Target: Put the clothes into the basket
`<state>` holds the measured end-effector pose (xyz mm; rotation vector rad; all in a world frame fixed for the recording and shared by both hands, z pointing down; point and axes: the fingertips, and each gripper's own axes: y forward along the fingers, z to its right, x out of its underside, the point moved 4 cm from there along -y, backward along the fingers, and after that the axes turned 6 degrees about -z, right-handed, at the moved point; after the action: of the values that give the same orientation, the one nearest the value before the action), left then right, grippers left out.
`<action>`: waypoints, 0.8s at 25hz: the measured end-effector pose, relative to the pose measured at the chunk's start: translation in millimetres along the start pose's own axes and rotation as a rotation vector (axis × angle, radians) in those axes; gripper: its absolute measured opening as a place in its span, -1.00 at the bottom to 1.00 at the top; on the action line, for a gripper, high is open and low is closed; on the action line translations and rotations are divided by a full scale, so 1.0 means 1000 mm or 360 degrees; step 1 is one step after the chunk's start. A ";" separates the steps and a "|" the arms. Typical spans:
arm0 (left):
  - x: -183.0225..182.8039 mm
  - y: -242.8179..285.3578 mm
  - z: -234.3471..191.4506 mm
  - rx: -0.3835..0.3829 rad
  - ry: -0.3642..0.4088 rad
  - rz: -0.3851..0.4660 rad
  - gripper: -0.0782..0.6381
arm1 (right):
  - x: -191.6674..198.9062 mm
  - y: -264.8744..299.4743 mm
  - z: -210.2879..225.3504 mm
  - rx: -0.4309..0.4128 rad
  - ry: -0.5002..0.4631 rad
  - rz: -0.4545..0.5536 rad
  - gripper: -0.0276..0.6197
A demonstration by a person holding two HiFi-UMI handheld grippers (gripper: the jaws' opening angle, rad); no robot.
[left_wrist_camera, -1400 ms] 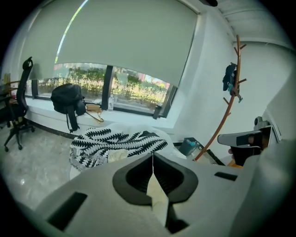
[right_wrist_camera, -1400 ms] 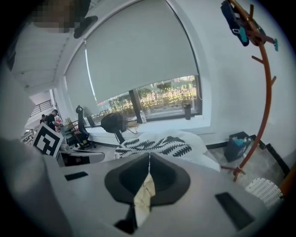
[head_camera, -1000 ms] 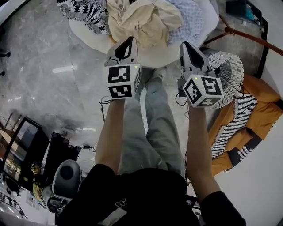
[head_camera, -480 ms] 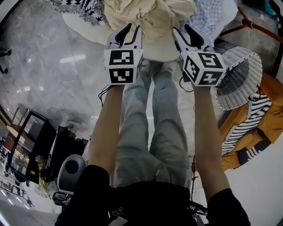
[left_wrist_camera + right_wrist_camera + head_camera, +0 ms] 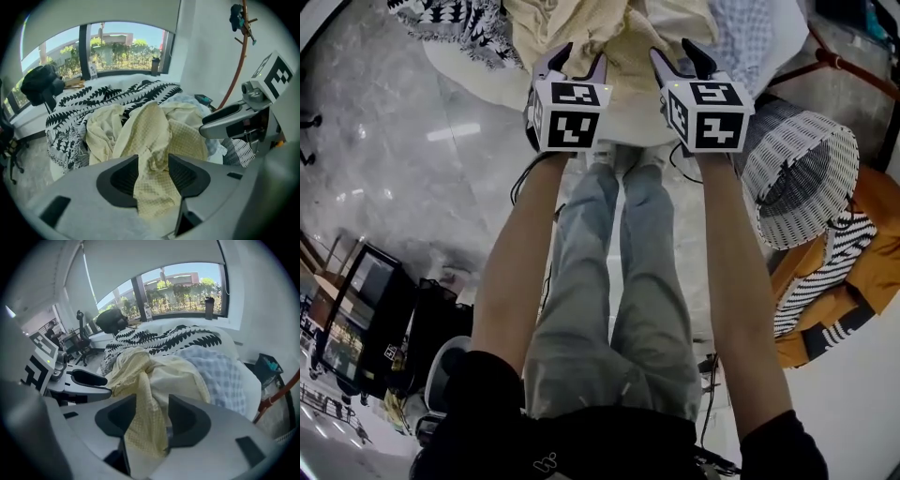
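A pile of clothes lies on a round white table (image 5: pixel 483 77): a pale yellow garment (image 5: pixel 623 33) in the middle, a black-and-white patterned cloth (image 5: pixel 441 21) to the left, a blue checked cloth (image 5: pixel 748 26) to the right. Both grippers reach down into the yellow garment side by side. My left gripper (image 5: pixel 578 61) has just been opening, and a fold of the yellow garment (image 5: pixel 150 140) lies between its jaws. My right gripper (image 5: pixel 680 58) has also been opening, with a ridge of the yellow garment (image 5: pixel 140 399) hanging between its jaws. The white woven basket (image 5: pixel 797 178) stands on the floor to the right.
Orange and striped clothes (image 5: pixel 825 281) lie on the floor beside the basket. A red-brown rack pole (image 5: pixel 853 70) crosses behind it. Dark equipment and a monitor (image 5: pixel 356 319) stand at the lower left. The person's legs stand right against the table's edge.
Both grippers have come down from above the table's edge onto the yellow garment. Their jaws, shut a second ago, now stand apart.
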<state>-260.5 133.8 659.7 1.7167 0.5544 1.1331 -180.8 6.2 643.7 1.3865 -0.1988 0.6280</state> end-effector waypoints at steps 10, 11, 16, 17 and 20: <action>0.011 0.029 -0.011 0.0032 -0.0013 -0.0179 -0.30 | 0.003 0.037 0.003 0.0112 -0.0093 -0.0167 -0.63; 0.012 0.029 -0.008 0.0031 -0.0012 -0.0181 -0.36 | 0.004 0.035 0.002 0.0084 -0.0089 -0.0184 -0.74; 0.014 0.022 0.004 0.0049 0.0025 -0.0138 -0.73 | 0.007 0.017 -0.006 -0.0112 0.0035 -0.0153 -0.83; 0.015 0.017 0.005 0.0059 0.0029 -0.0122 -0.73 | 0.007 0.010 -0.009 -0.0145 0.0072 -0.0124 -0.83; 0.007 -0.010 0.006 0.0075 0.0041 -0.0050 -0.73 | -0.003 -0.020 -0.024 -0.0206 0.0118 -0.0028 -0.83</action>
<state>-250.8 140.8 653.4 1.7297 0.6261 1.1296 -178.3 27.4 620.8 1.2374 -0.1648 0.6397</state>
